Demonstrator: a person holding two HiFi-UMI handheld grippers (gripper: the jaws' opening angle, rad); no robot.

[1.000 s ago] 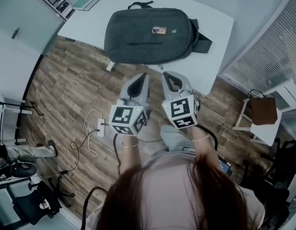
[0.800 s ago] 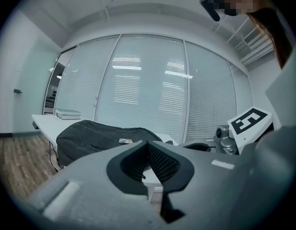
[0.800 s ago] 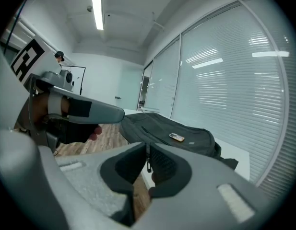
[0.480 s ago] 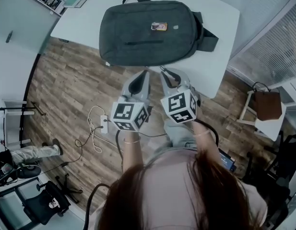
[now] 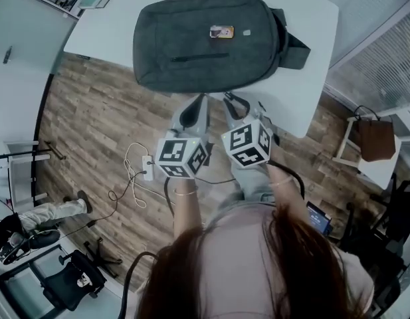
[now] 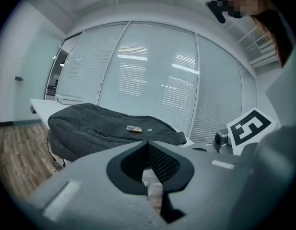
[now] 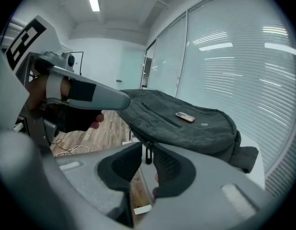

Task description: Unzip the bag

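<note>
The head view shows the grey bag [image 5: 205,42] lying flat on the white desk [image 5: 311,78], the left claw [image 5: 203,100] and right claw [image 5: 226,98] side by side at its near edge. The left gripper view alone shows that claw pressed together, empty; the right gripper view alone shows its claw slightly spread, a zipper pull [image 7: 148,153] hanging in the gap, contact unclear.

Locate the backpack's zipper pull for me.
In the right gripper view, the zipper pull hangs from the backpack's near edge, centre frame, seen through the gap of the right claw.
</note>
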